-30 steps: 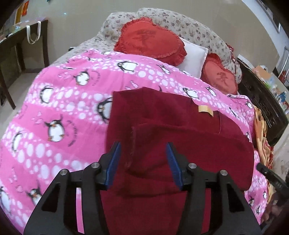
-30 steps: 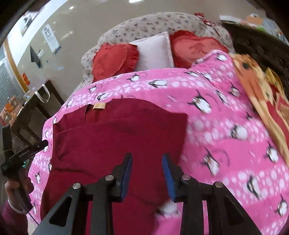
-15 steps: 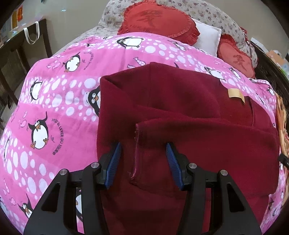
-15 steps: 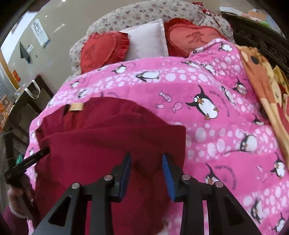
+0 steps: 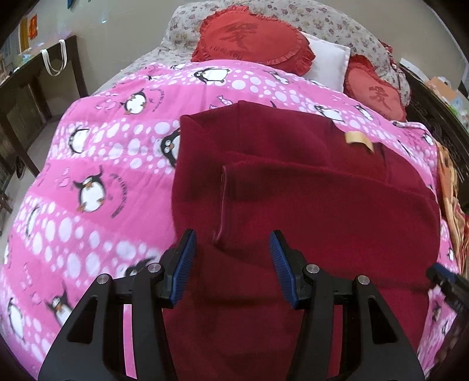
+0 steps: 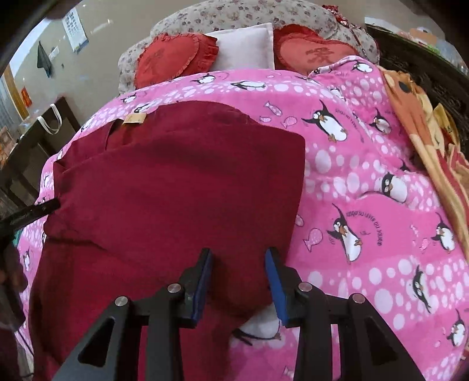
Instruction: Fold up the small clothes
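1. Bed [image 5: 164, 58]: covered by a pink penguin blanket [image 5: 88, 164] [image 6: 366, 205]; an orange patterned blanket [image 6: 422, 123] lies along its right edge.
2. Dark red garment [image 5: 322, 211] [image 6: 181, 187]: lies on the pink blanket, mid-bed. One layer is folded over the rest; its hemmed edge shows in the left wrist view. A tan label [image 5: 359, 140] [image 6: 134, 118] sits at the far end.
3. Head of the bed: two red heart cushions [image 5: 252, 38] [image 6: 173, 58] with a white pillow [image 6: 243, 47] between them, all against a flowered pillow [image 6: 222, 14].
4. Dark wooden surface [image 5: 26, 88]: at the left by the wall, white bag handles [image 5: 54, 61] hanging over its edge.
5. Left gripper [image 5: 231, 263]: jaws apart, straddling the folded layer's hem near the garment's left side. Pads are not pressing cloth.
6. Right gripper [image 6: 239, 278]: jaws apart, narrower gap, over the near right corner of the folded layer. Not clamped as far as I can see.
7. Each gripper's tip shows at the edge of the other's view.
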`<state>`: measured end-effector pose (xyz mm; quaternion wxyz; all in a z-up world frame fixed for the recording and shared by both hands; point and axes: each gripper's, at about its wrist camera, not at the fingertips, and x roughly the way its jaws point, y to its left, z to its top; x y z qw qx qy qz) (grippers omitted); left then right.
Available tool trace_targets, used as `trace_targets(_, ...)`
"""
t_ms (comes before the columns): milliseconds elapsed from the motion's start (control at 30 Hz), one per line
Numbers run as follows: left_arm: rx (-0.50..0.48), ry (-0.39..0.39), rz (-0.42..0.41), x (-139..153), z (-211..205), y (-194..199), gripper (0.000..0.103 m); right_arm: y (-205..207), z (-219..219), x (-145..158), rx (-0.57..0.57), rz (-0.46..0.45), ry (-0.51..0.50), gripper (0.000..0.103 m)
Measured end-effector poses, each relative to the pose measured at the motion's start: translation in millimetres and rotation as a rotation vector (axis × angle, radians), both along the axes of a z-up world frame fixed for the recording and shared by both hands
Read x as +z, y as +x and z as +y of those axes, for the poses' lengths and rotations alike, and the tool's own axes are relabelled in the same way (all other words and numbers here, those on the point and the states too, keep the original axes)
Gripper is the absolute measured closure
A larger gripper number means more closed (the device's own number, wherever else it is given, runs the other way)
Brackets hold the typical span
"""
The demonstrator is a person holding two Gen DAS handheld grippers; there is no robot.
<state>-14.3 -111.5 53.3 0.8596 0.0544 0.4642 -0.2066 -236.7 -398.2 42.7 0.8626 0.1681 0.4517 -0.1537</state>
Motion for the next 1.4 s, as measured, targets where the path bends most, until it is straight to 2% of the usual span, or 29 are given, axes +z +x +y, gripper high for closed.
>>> trace_targets(167, -0.010, 0.003, -0.013, 12.5, 16.6, -28.4, 0.051, -25.2, 4.9, 24.4, -0.007, -0.048, 0.085, 0.065)
trace_targets(233, -0.018, 0.006, -0.020, 16.3, 22.1, -39.8, 0.051, -40.9, 8.0, 33.6, -0.013, -0.069, 0.126, 0.059)
trace_targets(400, -0.044, 0.004, -0.028, 25.0, 37.5, -71.0, 0.051, -76.9, 21.7, 52.5, -0.007, -0.087, 0.201, 0.058)
trace_targets(600, -0.086, -0.043, 0.056, 27.8, 67.3, -96.8, 0.051, -129.7, 33.1, 72.3, -0.005, -0.080, 0.243, 0.056)
trace_targets(733, -0.072, -0.072, 0.126, 24.0, 103.8, -115.6, 0.051, -167.4, 38.1, 86.6, 0.002, -0.037, 0.200, 0.055)
trace_targets(867, -0.044, -0.049, 0.140, 18.0, 134.3, -139.0, 0.051, -197.5, 40.7, 95.8, 0.010, -0.008, 0.158, 0.051)
trace_targets(933, -0.035, -0.061, 0.189, 10.0, 146.6, -150.1, 0.051, -208.2, 46.1, 92.6, 0.021, -0.018, 0.166, 0.039)
trace_targets(967, -0.032, -0.070, 0.214, 6.2, 150.1, -153.5, 0.051, -209.8, 46.9, 89.6, 0.026, -0.023, 0.175, 0.037)
trace_targets(1033, -0.024, -0.103, 0.271, -3.5, 157.0, -163.3, 0.051, -211.8, 54.3, 72.9, 0.038, -0.038, 0.226, 0.036)
trace_targets(1200, -0.009, -0.128, 0.328, -19.7, 156.5, -176.9, 0.051, -204.5, 73.2, 21.0, 0.050, -0.016, 0.393, 0.036)
trace_targets(1400, -0.035, -0.147, 0.391, -33.9, 144.5, -184.9, 0.051, -204.7, 85.8, -5.1, 0.060, 0.004, 0.460, 0.036)
